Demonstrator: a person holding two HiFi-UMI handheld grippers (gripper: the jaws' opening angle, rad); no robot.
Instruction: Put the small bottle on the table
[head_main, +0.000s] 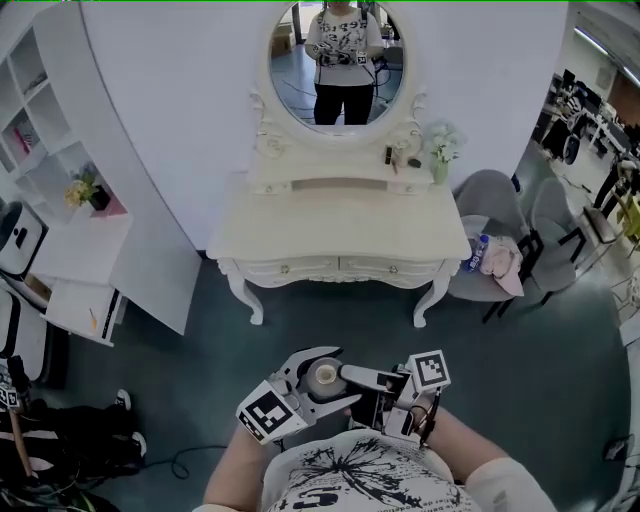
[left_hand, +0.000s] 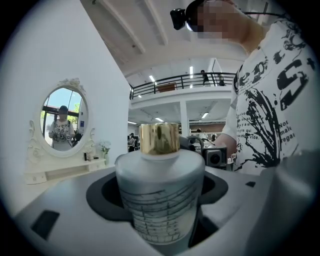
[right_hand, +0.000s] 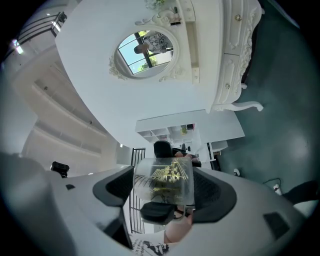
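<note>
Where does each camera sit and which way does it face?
Head view: on the head, steeply down; left gripper, right gripper, forearms, shirt.
Left gripper view: along jaws gripping the bottle, back at the shirt.
Right gripper view: along jaws gripping a clear item, toward the table; shirt edge below.
Shared: all show the mirror.

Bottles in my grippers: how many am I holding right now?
2. A frosted gold-capped bottle stands between the left gripper's jaws; a clear gold-printed bottle sits between the right gripper's jaws. Small items on the dressing table may include more.
</note>
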